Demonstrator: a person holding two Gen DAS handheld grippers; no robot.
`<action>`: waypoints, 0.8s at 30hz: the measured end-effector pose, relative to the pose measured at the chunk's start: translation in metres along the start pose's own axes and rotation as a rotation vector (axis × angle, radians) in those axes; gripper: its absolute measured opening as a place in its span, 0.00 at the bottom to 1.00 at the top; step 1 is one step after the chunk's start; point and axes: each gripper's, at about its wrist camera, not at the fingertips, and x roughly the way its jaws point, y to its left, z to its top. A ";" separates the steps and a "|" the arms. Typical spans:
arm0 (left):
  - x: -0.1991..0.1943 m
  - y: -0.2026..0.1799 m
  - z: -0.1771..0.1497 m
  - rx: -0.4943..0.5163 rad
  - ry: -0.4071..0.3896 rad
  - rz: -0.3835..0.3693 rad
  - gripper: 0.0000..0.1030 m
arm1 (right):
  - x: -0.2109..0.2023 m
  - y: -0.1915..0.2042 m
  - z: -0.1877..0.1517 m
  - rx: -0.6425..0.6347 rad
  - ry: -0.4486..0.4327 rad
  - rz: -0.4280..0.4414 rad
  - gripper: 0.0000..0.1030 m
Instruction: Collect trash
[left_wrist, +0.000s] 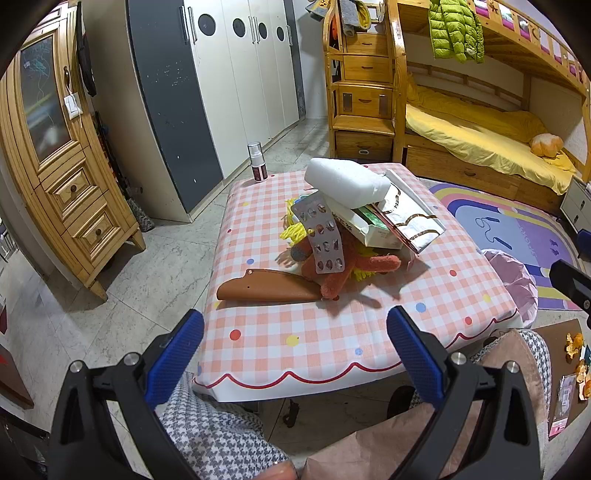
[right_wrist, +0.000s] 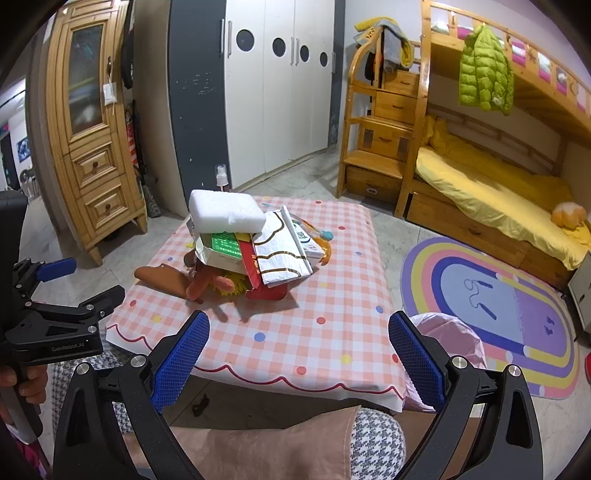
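Note:
A heap of trash lies on the checked table (left_wrist: 332, 339): a white foam block (left_wrist: 345, 181) (right_wrist: 225, 212), a silver pill blister (left_wrist: 323, 236), a white carton with green print (left_wrist: 373, 227) (right_wrist: 223, 253), a foil bag (left_wrist: 410, 218) (right_wrist: 282, 254), a brown leather piece (left_wrist: 269, 290) (right_wrist: 162, 278) and an orange plush toy (left_wrist: 347, 271) (right_wrist: 207, 284). My left gripper (left_wrist: 295, 354) is open and empty over the table's near edge. My right gripper (right_wrist: 299, 356) is open and empty at the near edge. The left gripper also shows at the left of the right wrist view (right_wrist: 70, 288).
A spray bottle (left_wrist: 257, 162) stands at the table's far left corner. A bin lined with a pink bag (right_wrist: 447, 343) (left_wrist: 515, 284) stands right of the table. Orange peels (left_wrist: 576, 347) lie on a brown board. A wooden cabinet (left_wrist: 62, 166), wardrobes, a bunk bed (left_wrist: 480, 136) and a rug (right_wrist: 495, 302) surround.

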 end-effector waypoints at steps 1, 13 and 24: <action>0.000 0.001 0.001 0.000 0.000 0.001 0.93 | 0.000 0.000 0.000 -0.001 -0.002 -0.001 0.93; 0.001 0.004 0.002 -0.001 0.006 0.003 0.93 | 0.000 0.002 -0.001 0.001 -0.002 0.004 0.93; 0.002 0.006 0.002 -0.002 0.007 0.004 0.93 | 0.000 0.001 -0.001 0.005 -0.001 0.004 0.93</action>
